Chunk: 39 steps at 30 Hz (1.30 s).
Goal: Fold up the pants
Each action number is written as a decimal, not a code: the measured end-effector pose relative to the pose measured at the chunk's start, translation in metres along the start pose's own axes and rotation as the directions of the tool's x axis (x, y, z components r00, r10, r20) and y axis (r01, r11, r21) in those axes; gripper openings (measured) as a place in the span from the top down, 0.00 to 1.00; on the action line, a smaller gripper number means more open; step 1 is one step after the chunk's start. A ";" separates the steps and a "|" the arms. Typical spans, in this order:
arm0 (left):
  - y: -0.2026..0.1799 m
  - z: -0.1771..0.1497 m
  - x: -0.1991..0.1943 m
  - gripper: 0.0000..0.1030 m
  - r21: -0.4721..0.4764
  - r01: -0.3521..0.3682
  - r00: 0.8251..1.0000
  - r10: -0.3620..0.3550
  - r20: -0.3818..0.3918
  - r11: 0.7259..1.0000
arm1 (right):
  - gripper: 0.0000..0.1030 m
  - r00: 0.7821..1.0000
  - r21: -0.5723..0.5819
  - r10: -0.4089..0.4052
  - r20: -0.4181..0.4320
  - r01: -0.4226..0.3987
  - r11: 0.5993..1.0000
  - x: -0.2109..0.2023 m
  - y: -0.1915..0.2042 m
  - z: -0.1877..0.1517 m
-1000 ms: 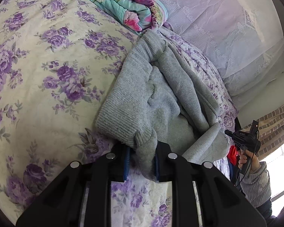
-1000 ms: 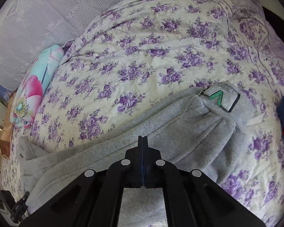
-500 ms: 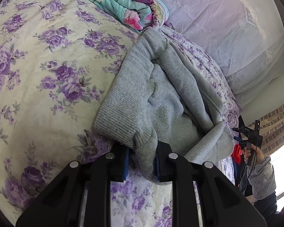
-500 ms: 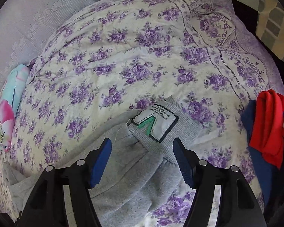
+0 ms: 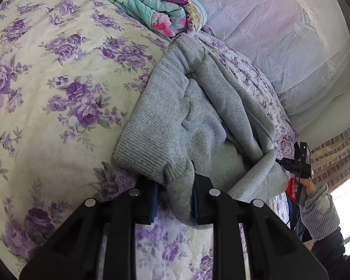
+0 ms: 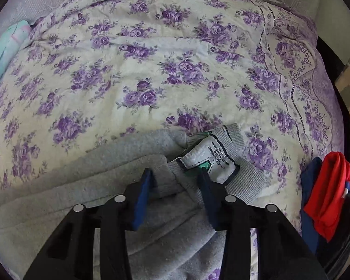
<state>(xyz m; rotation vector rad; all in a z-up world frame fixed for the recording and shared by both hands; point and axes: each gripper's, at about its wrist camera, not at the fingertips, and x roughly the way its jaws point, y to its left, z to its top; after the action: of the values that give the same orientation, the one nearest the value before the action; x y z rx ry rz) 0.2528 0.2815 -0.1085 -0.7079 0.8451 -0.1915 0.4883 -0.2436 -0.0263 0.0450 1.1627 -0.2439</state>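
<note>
Grey sweatpants (image 5: 186, 116) lie along the right edge of a purple-flowered bedspread (image 5: 46, 93). My left gripper (image 5: 175, 198) is shut on a bunched corner of their ribbed end. In the right wrist view the pants (image 6: 81, 186) stretch left across the bed. Their other ribbed end carries a white label with green print (image 6: 210, 163). My right gripper (image 6: 175, 193) points down onto that end. Its jaws are closing, with a fold of grey fabric and the label's edge between the blue pads (image 6: 142, 198). A hand in a grey knit sleeve (image 5: 315, 207) shows at the far right.
A folded teal and pink blanket (image 5: 151, 7) lies at the head of the bed, also at the left edge (image 6: 4, 44). Red and blue clothes (image 6: 326, 193) hang off the bed's right side. A pale lace cover (image 5: 280, 35) and a brick-patterned curtain (image 5: 333, 154) lie beyond.
My right gripper opened from shut, moved right along the pants to the labelled end, dipped onto it, and its jaws have narrowed around the fabric. The left gripper kept its hold and place.
</note>
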 end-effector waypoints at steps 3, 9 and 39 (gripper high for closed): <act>0.000 0.000 0.000 0.79 0.000 0.002 1.000 -0.002 0.000 1.000 | 0.80 0.992 0.066 0.114 0.046 -0.116 0.991 -0.014 -0.017 -0.014; 0.000 0.000 0.000 0.79 0.000 0.003 1.000 -0.003 0.000 1.000 | 0.88 0.956 0.142 0.236 0.175 -0.262 0.954 -0.057 -0.043 -0.047; -0.007 0.007 0.006 0.55 -0.136 0.021 0.995 -0.034 -0.095 0.991 | 0.46 0.728 0.479 0.580 0.366 -0.682 0.553 -0.055 -0.126 -0.283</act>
<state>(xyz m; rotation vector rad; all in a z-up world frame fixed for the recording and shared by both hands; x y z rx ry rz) 0.2629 0.2772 -0.1038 -0.8422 0.9479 -0.1958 0.1853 -0.3119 -0.0777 0.9845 0.7896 0.0582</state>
